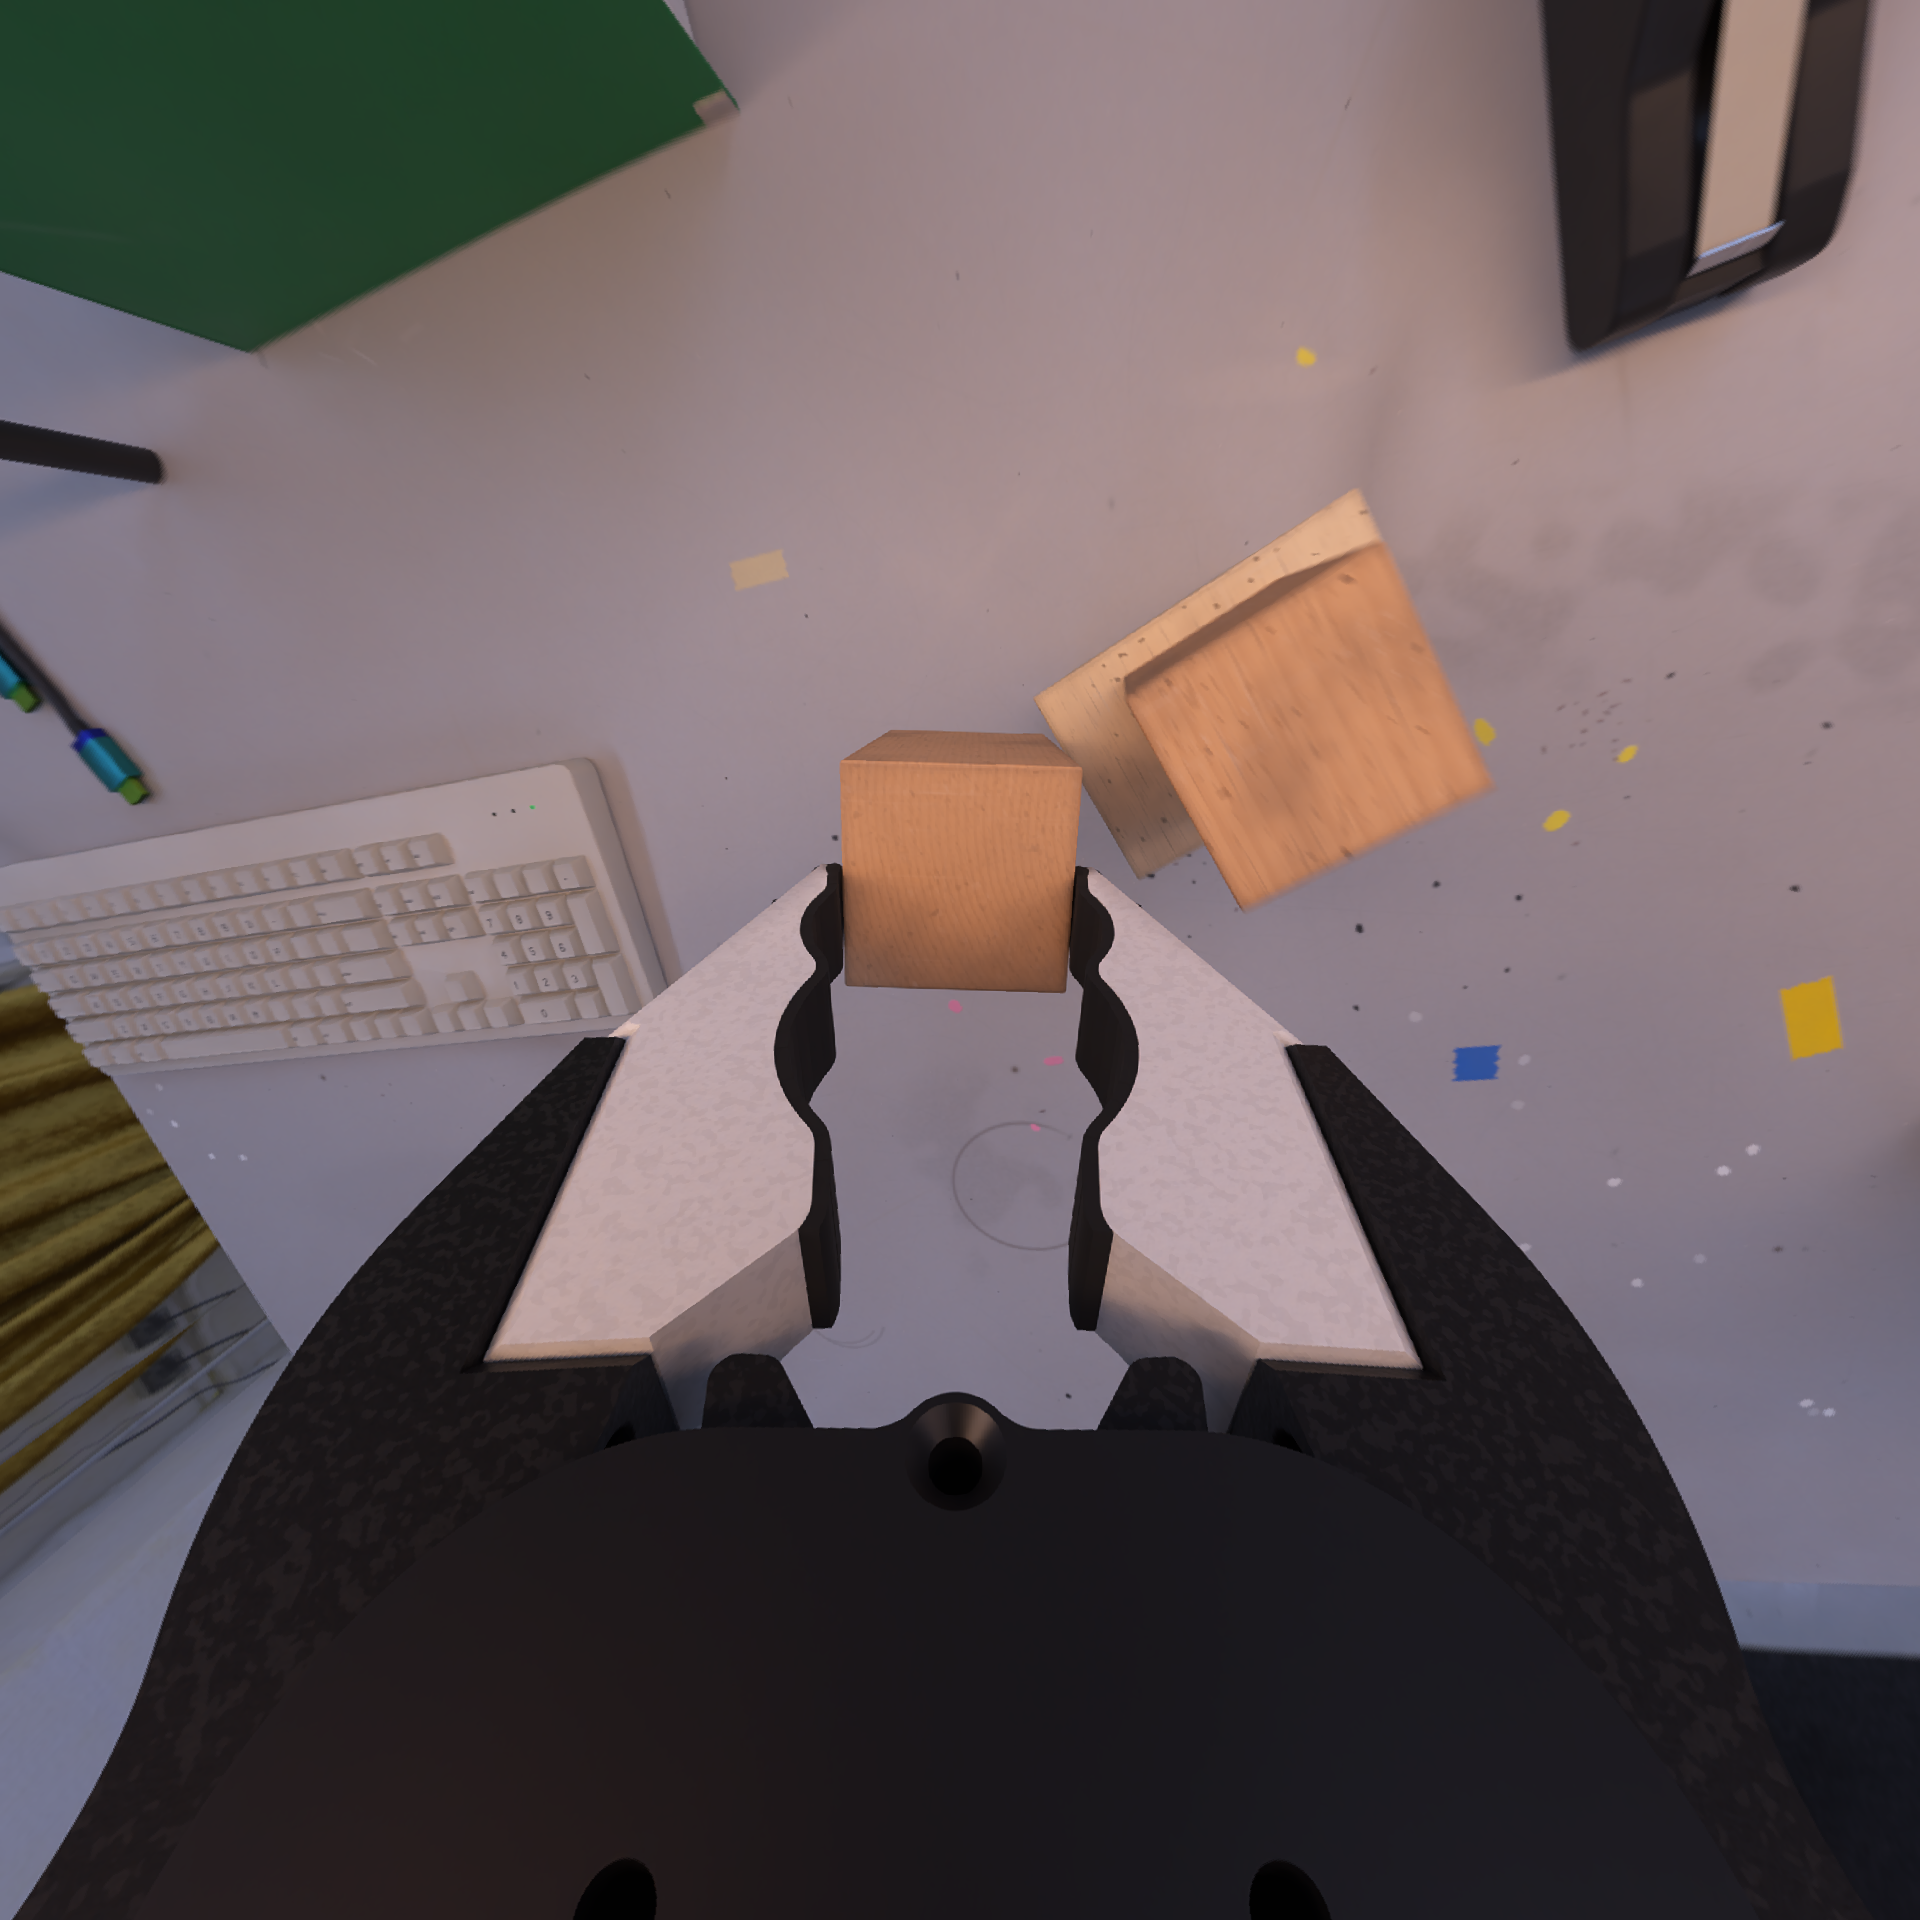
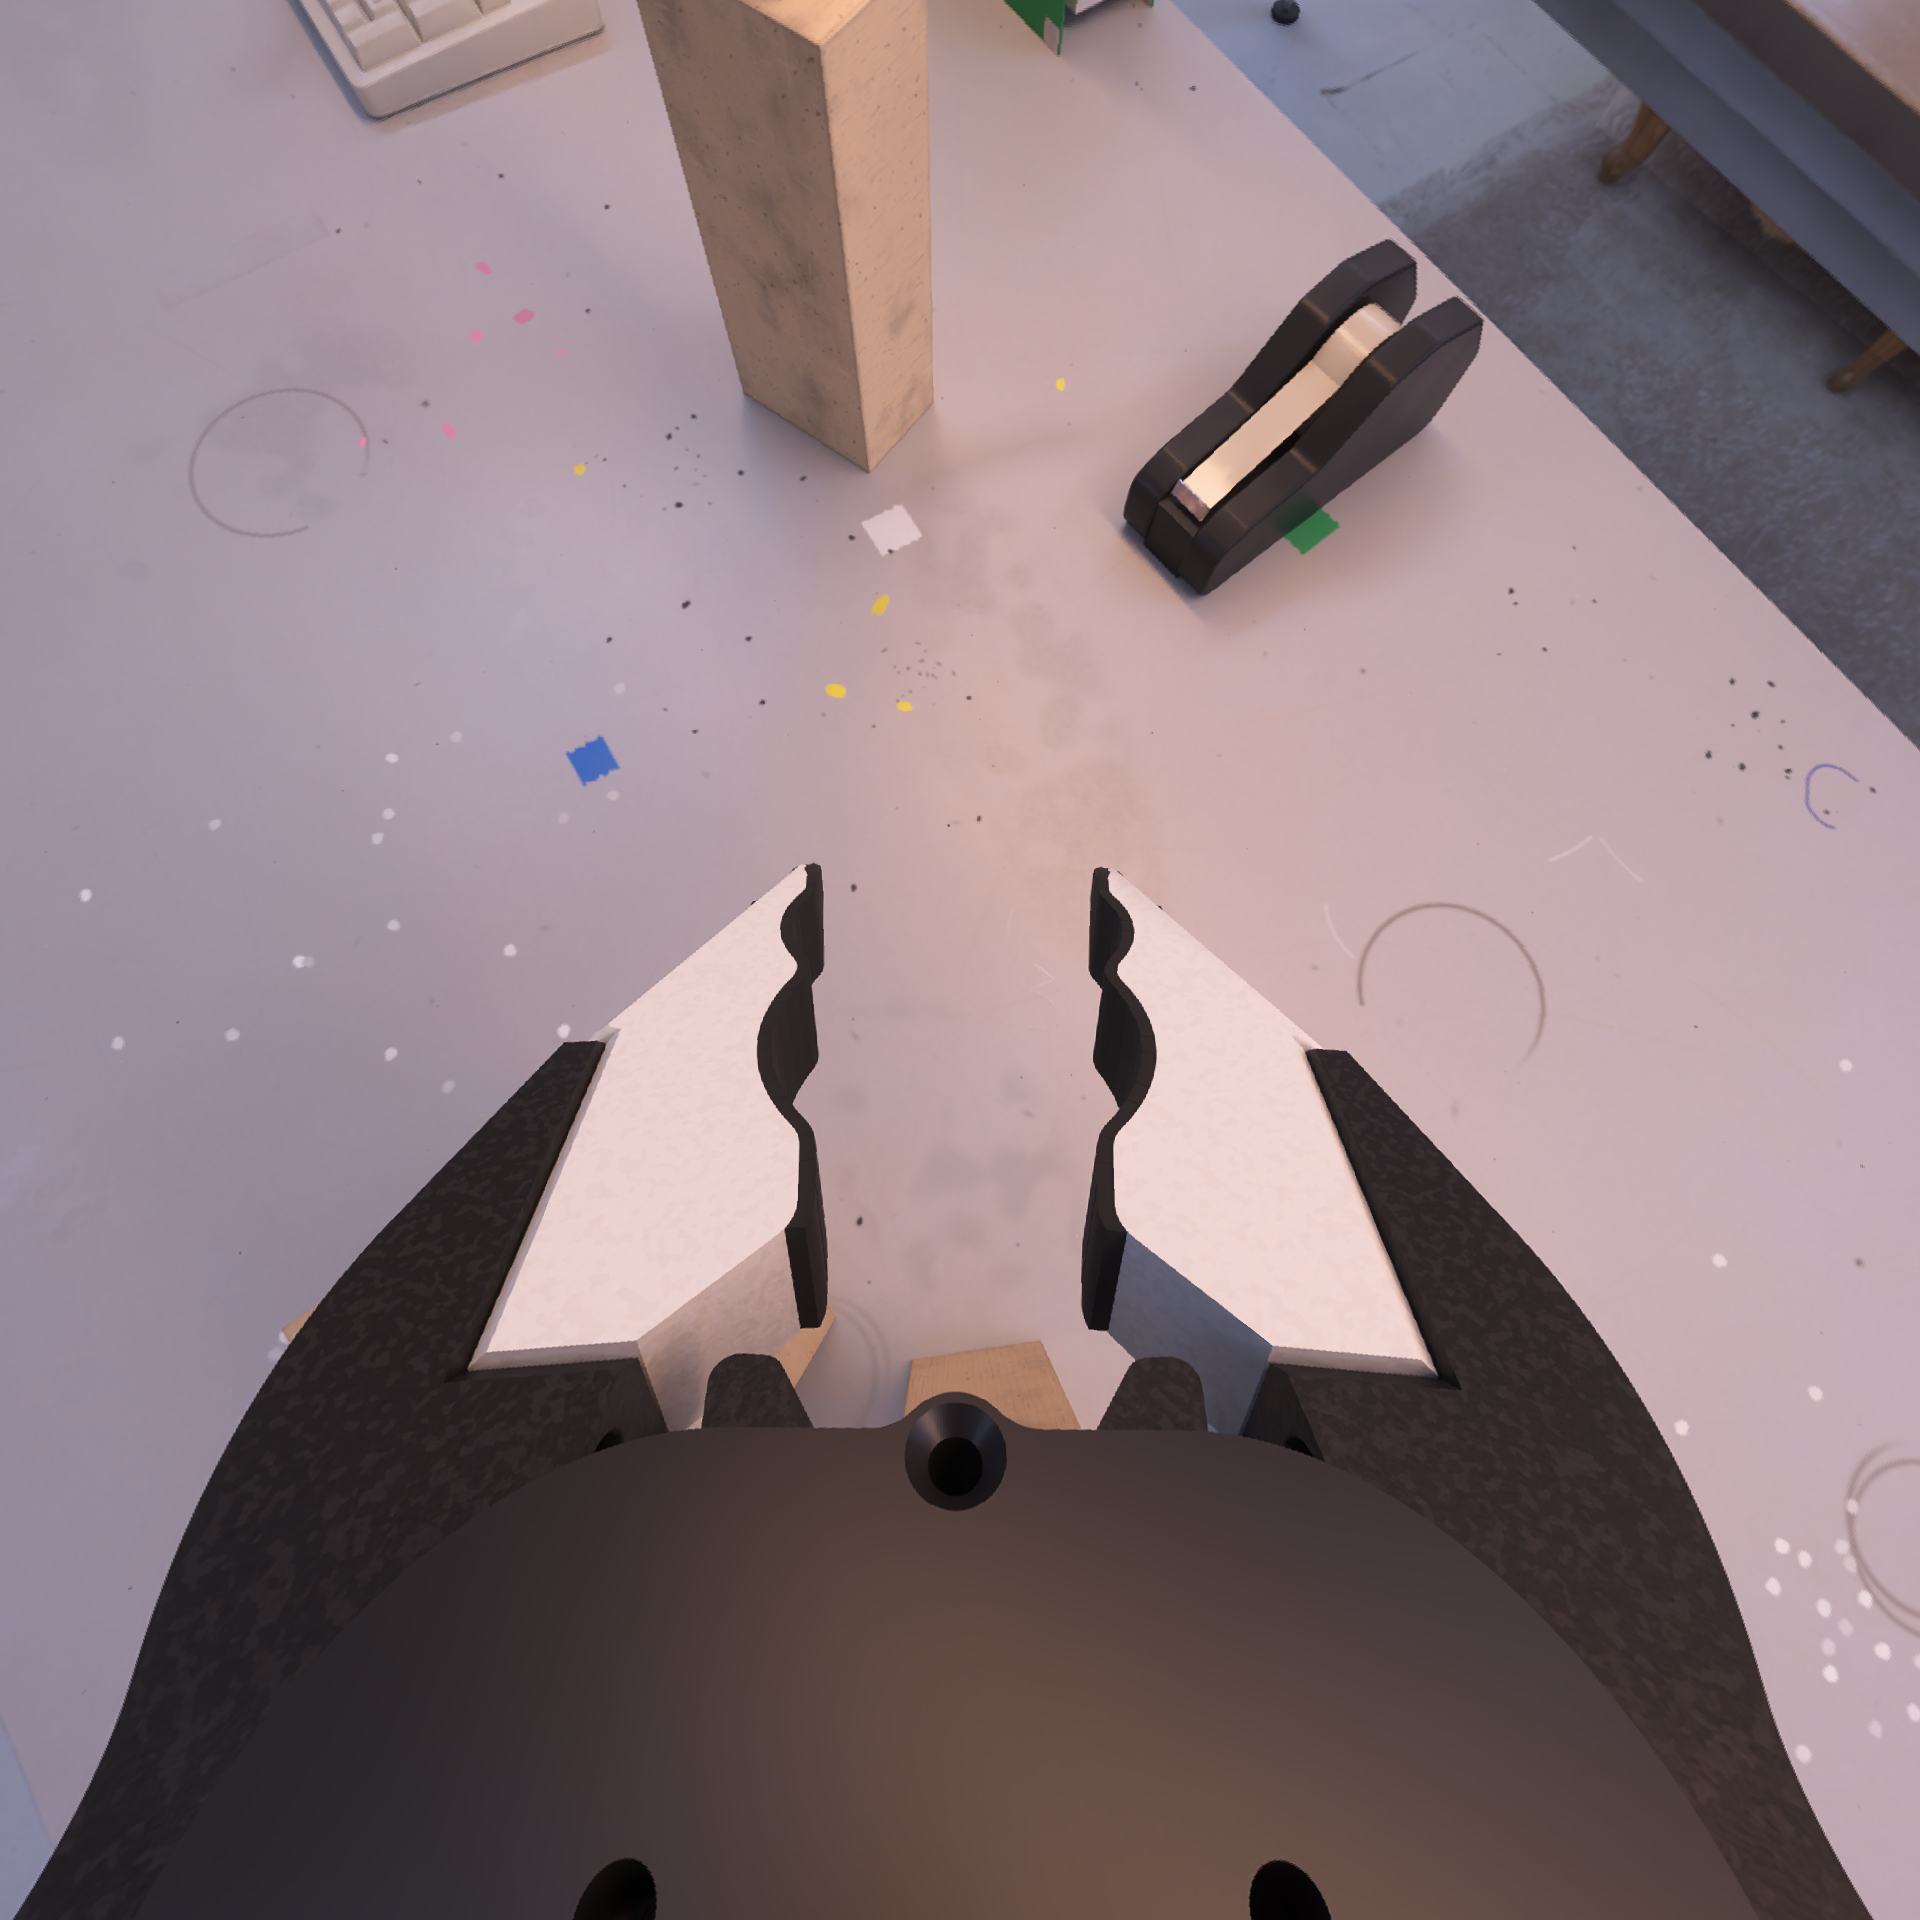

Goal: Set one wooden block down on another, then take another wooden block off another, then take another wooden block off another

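My left gripper (image 1: 956, 883) is shut on a small light-brown wooden cube (image 1: 956, 831), gripped at the fingertips above the white table (image 1: 935, 416). To its right stands a tall pale wooden block (image 1: 1101, 727) with a browner wooden block (image 1: 1299, 727) on top of it. My right gripper (image 2: 954, 883) is open and empty over the table. The tall pale block (image 2: 821, 229) stands upright ahead of it; its top is cut off by the frame. Parts of two pale wooden blocks (image 2: 987, 1377) show under the right gripper's base, mostly hidden.
A white keyboard (image 1: 332, 925) lies left, a green folder (image 1: 260, 145) at the far left, pens (image 1: 94, 748) at the left edge. A black tape dispenser (image 2: 1309, 416) sits right of the tall block. The table's right edge (image 2: 1662, 520) drops to grey floor.
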